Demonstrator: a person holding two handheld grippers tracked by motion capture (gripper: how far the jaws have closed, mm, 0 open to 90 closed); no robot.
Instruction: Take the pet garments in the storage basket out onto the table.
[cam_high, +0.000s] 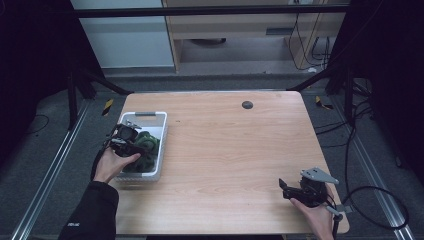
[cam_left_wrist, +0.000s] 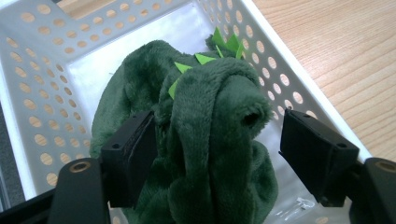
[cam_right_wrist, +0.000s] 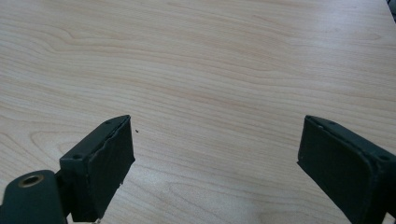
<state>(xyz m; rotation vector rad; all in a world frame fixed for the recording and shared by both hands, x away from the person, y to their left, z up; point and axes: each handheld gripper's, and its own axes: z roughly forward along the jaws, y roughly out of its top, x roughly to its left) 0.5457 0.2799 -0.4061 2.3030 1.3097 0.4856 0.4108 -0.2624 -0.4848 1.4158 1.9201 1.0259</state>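
A dark green plush toy (cam_left_wrist: 210, 154) with light green spikes lies in a white perforated basket (cam_left_wrist: 37, 70). My left gripper (cam_left_wrist: 217, 130) reaches down into the basket and straddles the toy. Its left pad touches the plush, while a gap shows between the toy and its right pad. In the high view the basket (cam_high: 162, 131) stands at the table's left side, with the left gripper (cam_high: 139, 146) over the plush toy (cam_high: 148, 152). My right gripper (cam_high: 283, 190) hovers open near the table's front right corner, and nothing lies between its jaws (cam_right_wrist: 217, 135).
The wooden table (cam_high: 225, 145) carries a small black round disc (cam_high: 247, 104) near its far edge. Black cables (cam_high: 380, 200) trail on the floor to the right. A dark frame and a cabinet stand beyond the table.
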